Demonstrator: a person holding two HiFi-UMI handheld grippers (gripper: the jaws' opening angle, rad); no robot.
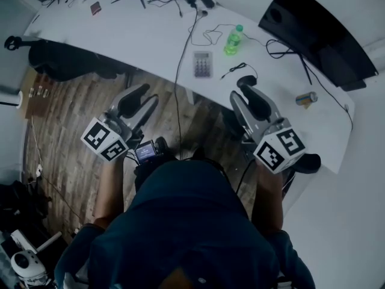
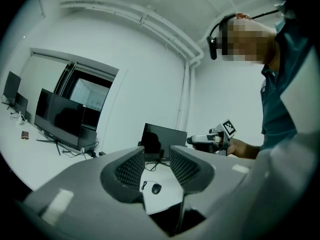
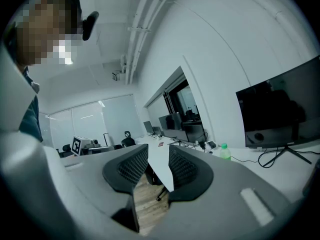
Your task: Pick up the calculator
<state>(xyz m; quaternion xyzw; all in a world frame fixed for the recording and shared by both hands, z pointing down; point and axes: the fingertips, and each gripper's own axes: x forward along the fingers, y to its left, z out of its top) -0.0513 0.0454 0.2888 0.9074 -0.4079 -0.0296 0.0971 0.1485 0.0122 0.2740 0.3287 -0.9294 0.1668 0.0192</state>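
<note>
The calculator (image 1: 203, 64) is a small grey rectangle with a darker display strip at its far end and rows of pale keys below. It lies flat, face up, on the white counter (image 1: 138, 41) near the front edge, between a black cable (image 1: 180, 59) and a green bottle (image 1: 233, 40), touching neither.
</note>
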